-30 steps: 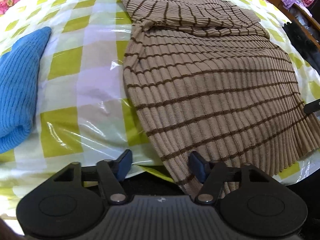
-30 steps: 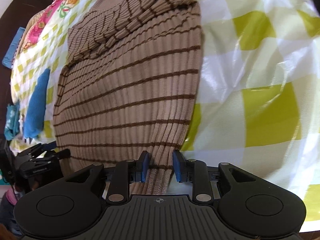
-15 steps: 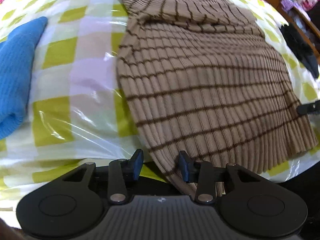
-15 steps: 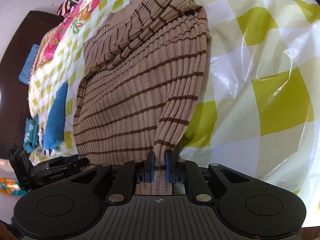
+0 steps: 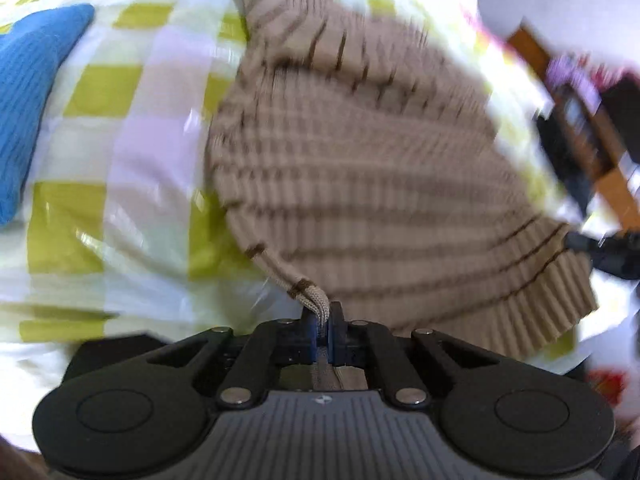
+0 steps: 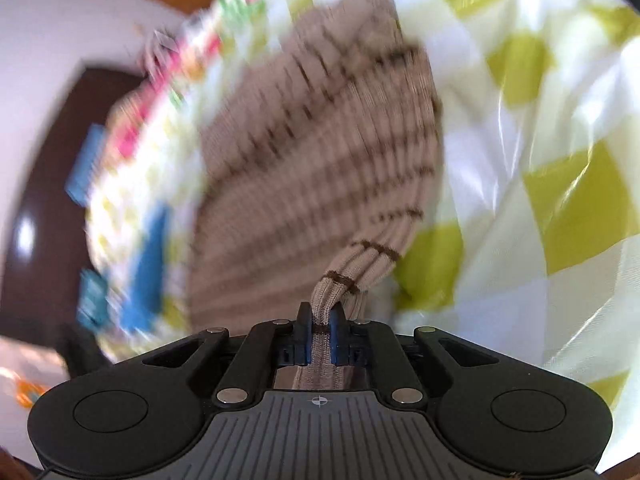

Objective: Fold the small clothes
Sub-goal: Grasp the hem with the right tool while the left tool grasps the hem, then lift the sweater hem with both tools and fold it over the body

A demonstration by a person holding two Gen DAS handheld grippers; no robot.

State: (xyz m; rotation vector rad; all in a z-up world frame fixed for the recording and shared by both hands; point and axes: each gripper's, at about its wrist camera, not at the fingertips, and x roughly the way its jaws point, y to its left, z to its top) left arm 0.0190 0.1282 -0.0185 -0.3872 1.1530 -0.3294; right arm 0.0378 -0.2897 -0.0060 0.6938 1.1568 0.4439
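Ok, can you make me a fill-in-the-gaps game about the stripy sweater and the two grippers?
1. The left gripper is shut on the hem of the tan ____ sweater.
2. The right gripper pinches the same sweater, so ____ grippers hold it.
3. The sweater lies on a cloth checked in white and ____.
4. Left of the sweater in the left wrist view lies a ____ knitted garment.

Missing words: striped; both; yellow-green; blue

Black tool (image 5: pixel 323 314) bodies, blue finger pads (image 6: pixel 335 338), silver pivot screws, ribbed grey housings.
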